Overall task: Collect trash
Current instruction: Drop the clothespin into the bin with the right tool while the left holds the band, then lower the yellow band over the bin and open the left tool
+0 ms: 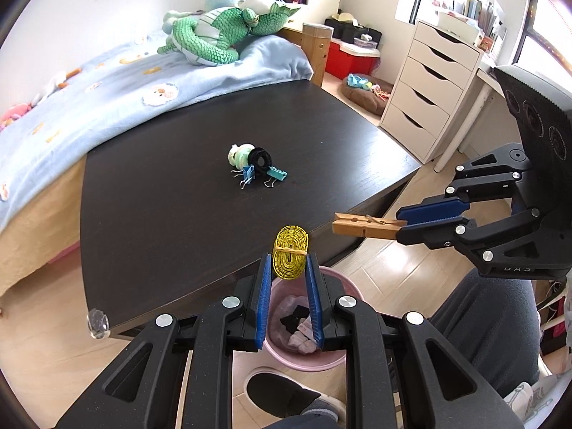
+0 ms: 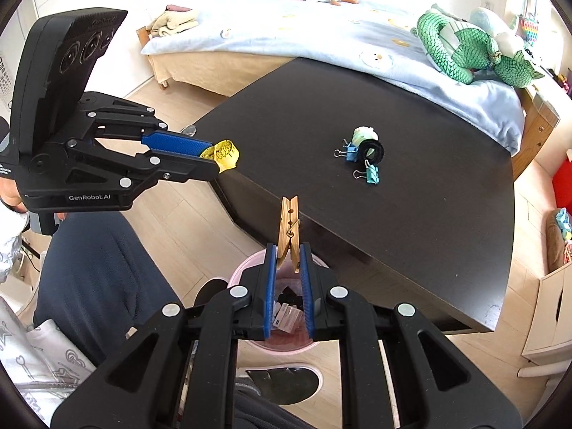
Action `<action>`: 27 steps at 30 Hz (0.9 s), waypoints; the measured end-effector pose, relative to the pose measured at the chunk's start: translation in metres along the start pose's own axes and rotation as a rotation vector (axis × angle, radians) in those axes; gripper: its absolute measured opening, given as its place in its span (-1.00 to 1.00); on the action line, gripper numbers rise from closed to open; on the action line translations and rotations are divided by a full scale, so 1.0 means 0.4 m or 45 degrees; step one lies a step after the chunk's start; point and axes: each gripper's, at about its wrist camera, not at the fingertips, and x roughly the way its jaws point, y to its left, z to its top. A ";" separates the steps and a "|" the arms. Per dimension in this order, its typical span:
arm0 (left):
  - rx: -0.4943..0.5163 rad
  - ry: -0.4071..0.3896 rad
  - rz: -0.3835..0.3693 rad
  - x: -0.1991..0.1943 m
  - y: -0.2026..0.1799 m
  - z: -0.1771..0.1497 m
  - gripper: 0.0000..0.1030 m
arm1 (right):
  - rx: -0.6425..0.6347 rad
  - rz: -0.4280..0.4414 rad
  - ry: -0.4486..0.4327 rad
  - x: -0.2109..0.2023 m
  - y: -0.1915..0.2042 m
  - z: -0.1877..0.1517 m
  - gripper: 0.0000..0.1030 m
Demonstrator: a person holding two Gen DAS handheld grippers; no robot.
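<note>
Over pink bin [image 1: 282,352], left gripper [image 1: 289,262] pinching yellow tape [image 1: 290,257], right gripper [image 2: 289,252] clothespin [image 2: 289,227]

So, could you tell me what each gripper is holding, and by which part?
The left gripper pinches the yellow tape roll by its lower sides. The right gripper clamps the wooden clothespin at one end.

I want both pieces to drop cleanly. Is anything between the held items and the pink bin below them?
Nothing visible blocks either drop. The left gripper holds the yellow tape roll and the right gripper the wooden clothespin, both over the open pink bin, beside the table edge.
</note>
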 end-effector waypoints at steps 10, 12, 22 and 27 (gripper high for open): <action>0.007 -0.015 -0.004 -0.009 -0.004 0.003 -0.63 | 0.031 -0.005 -0.008 0.012 -0.006 -0.002 0.02; 0.010 -0.012 -0.008 -0.009 -0.007 0.001 -0.63 | 0.048 -0.006 -0.025 0.008 -0.011 -0.003 0.33; 0.030 0.000 -0.032 -0.014 -0.027 -0.006 -0.63 | 0.229 -0.014 -0.090 -0.025 -0.055 -0.009 0.94; 0.044 -0.007 -0.040 -0.026 -0.042 -0.010 -0.63 | 0.254 -0.042 -0.108 -0.046 -0.056 -0.011 0.94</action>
